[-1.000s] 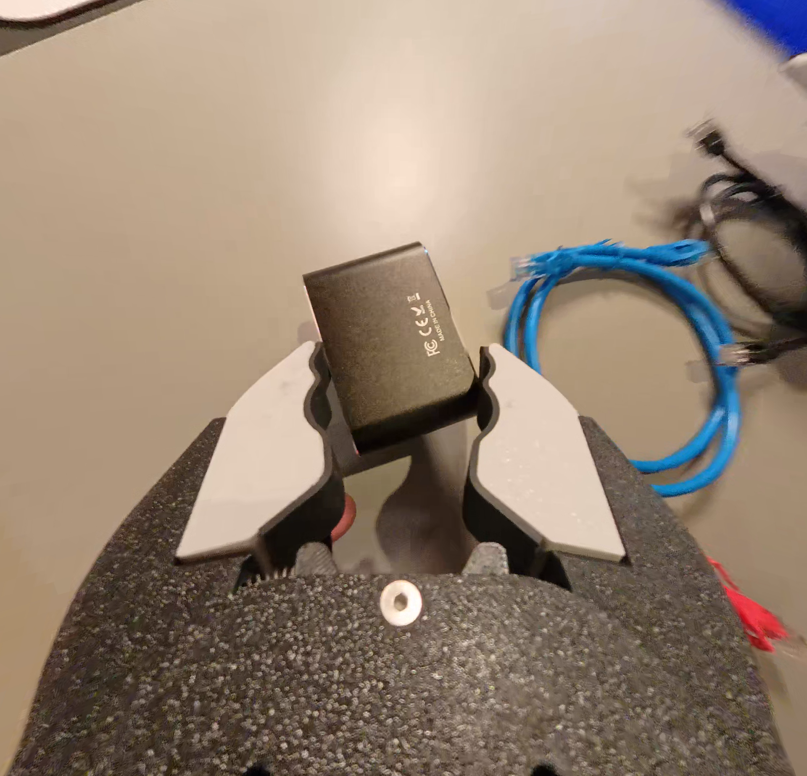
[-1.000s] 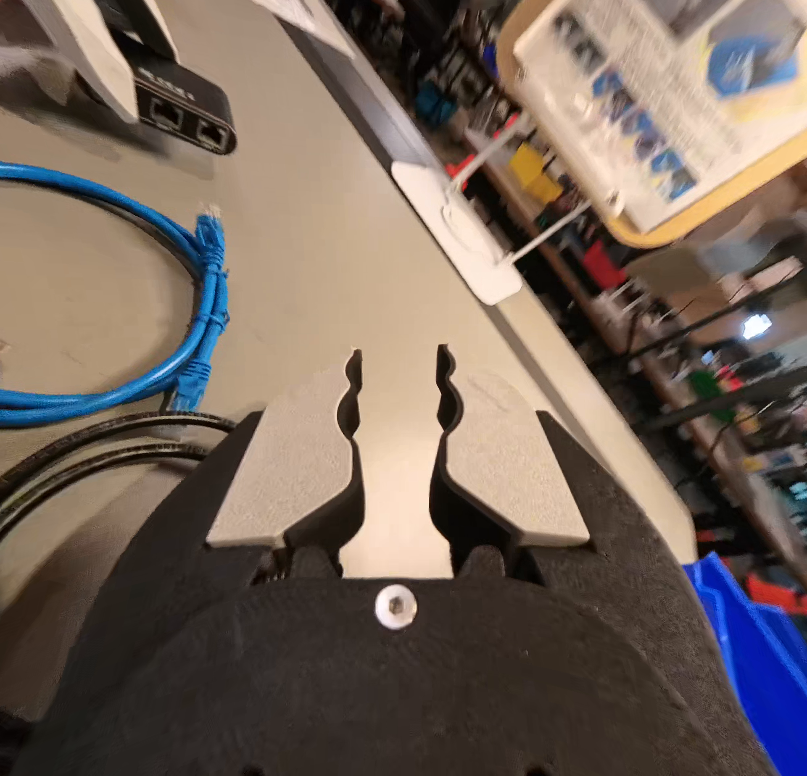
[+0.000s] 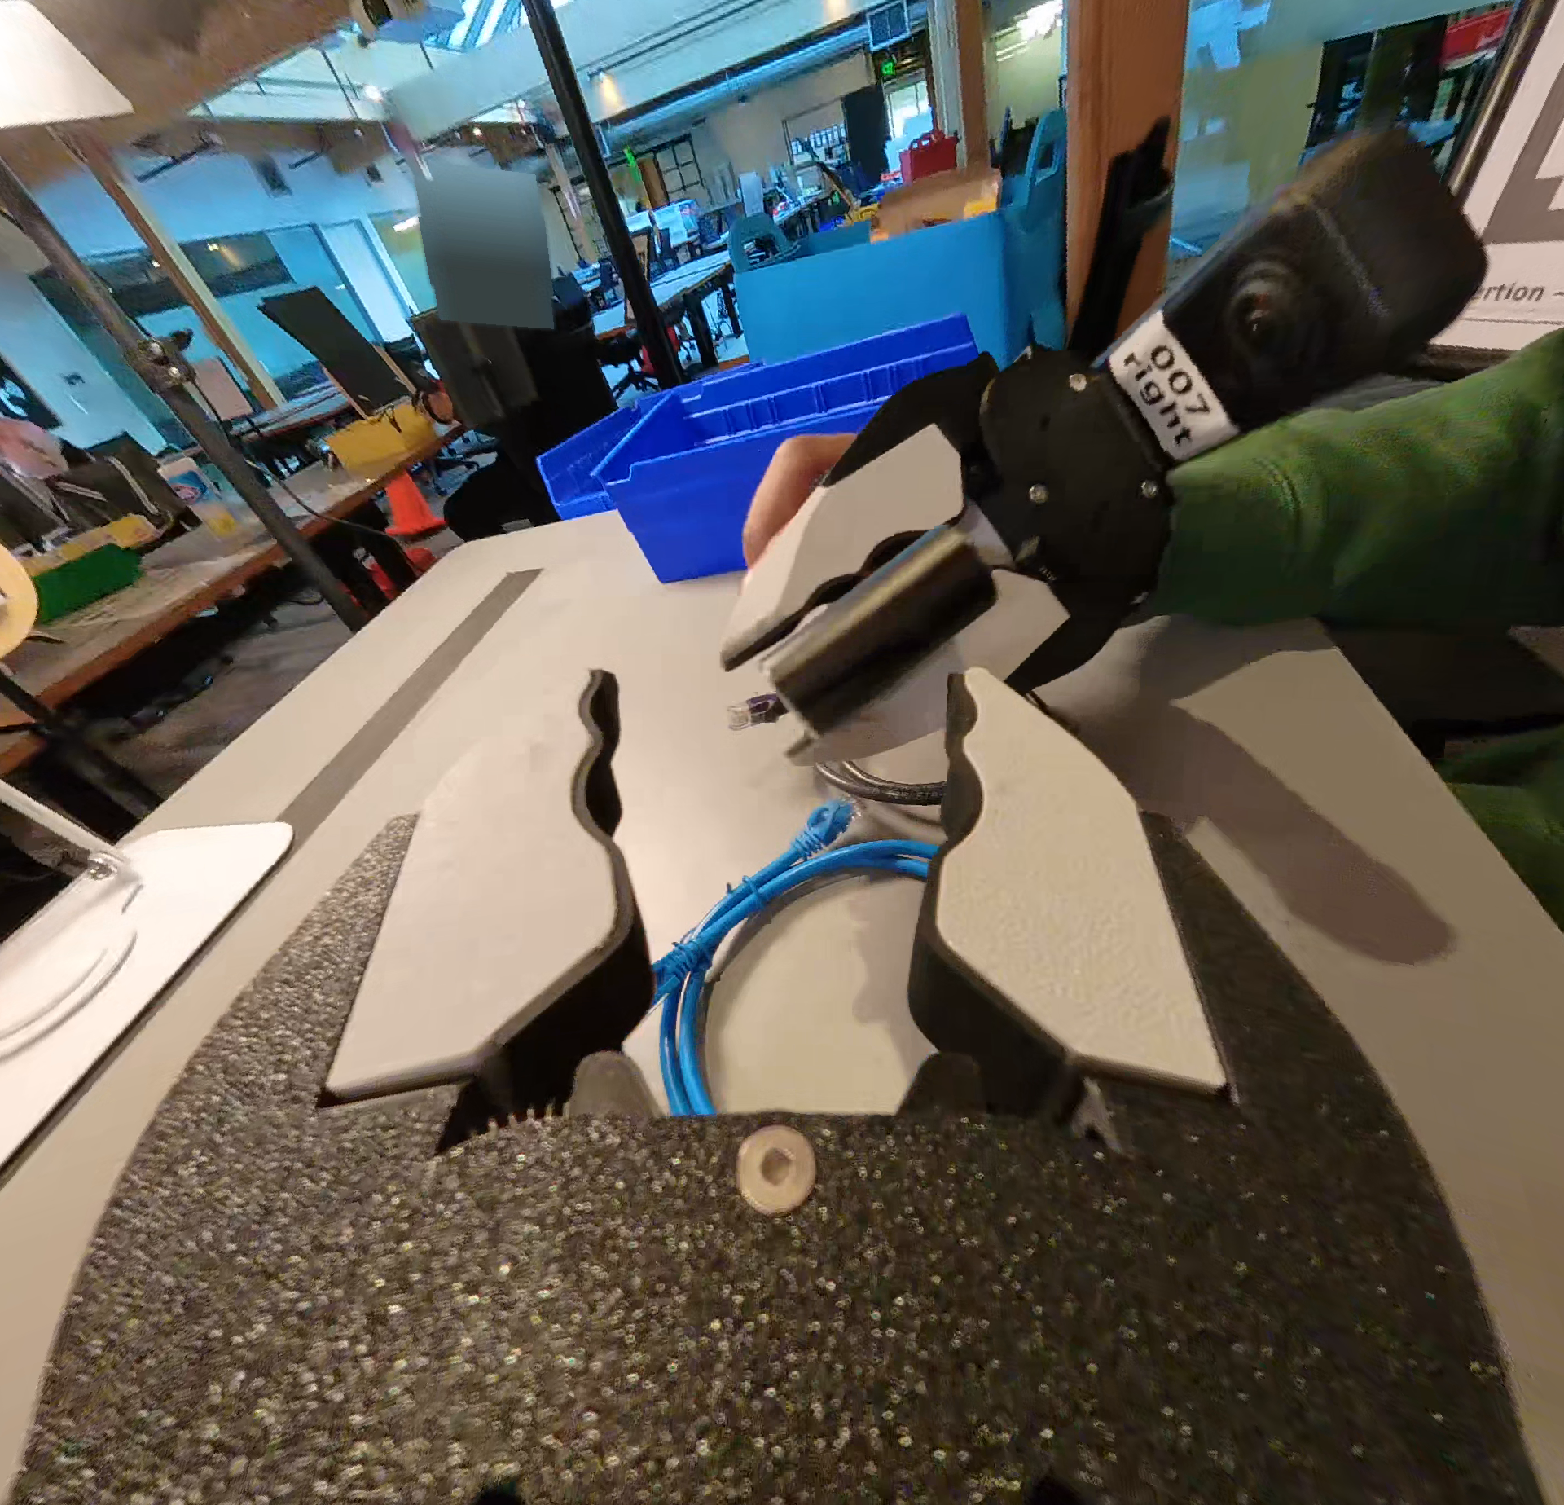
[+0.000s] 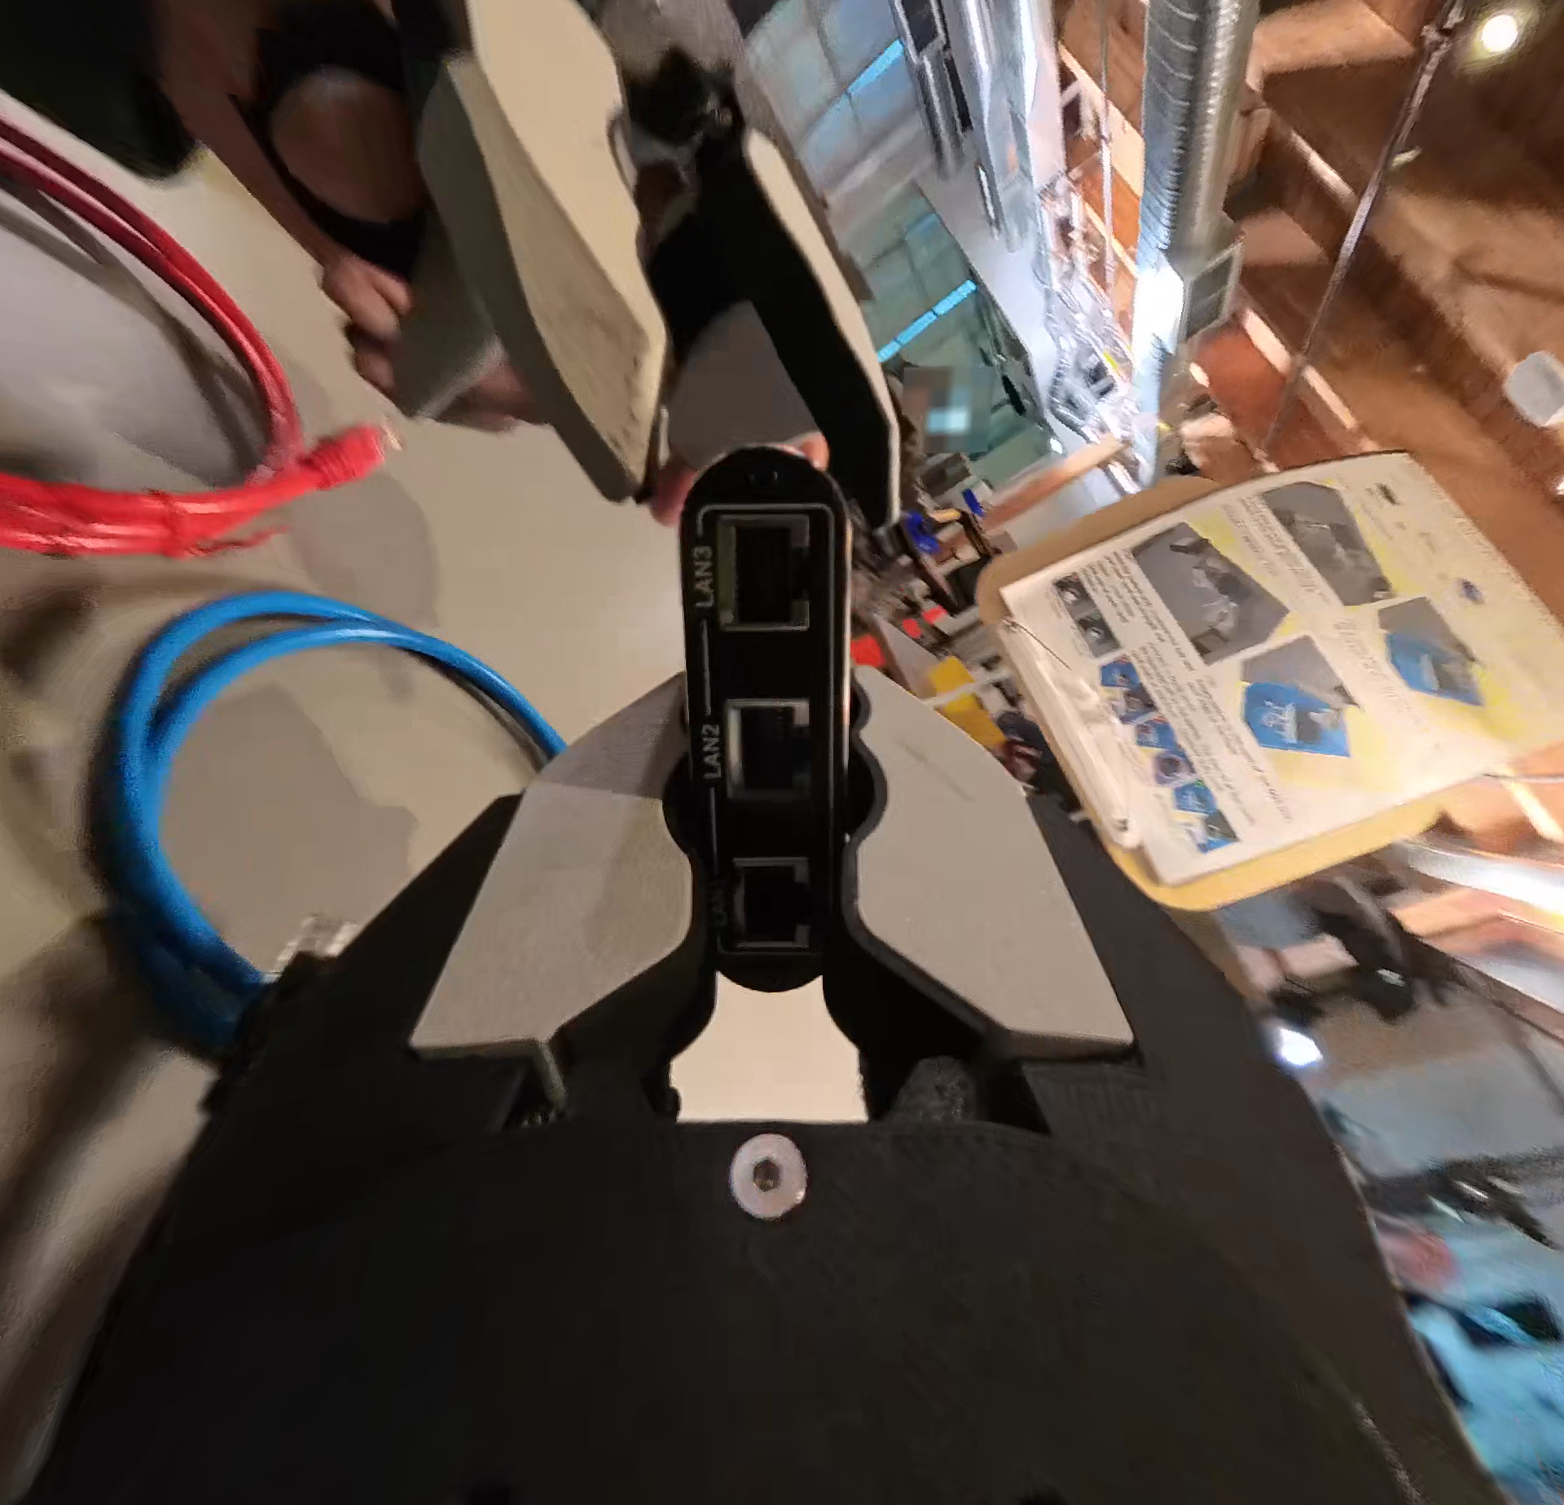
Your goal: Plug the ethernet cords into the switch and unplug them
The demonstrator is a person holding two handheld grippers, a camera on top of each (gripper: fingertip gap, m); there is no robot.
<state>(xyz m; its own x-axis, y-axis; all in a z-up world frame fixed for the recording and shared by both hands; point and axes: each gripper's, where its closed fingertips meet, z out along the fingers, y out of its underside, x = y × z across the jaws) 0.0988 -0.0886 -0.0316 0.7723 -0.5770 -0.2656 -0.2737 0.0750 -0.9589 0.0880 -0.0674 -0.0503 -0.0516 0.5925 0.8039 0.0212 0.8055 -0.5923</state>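
1. The right gripper is clamped on the black switch. Its two grey fingers press on the switch's flat sides.
2. The switch is up in the air, above the grey table. In the right wrist view it stands on end, and its three square ports face the camera, one above the other. All three ports are empty.
3. In the left wrist view the switch sits between the right gripper's grey fingers. A green sleeve is behind that gripper.
4. The left gripper holds nothing. Its fingers are wide apart. It is near the right gripper but does not touch it.
5. A blue cord lies coiled on the table, under the left gripper. One of its plugs points up the table.
6. A black cord lies just past the blue one, under the switch. A clear plug shows beside the switch.
7. In the right wrist view the blue cord is on the left. A red cord lies above it in the picture.
8. Two blue bins sit at the far end of the table.
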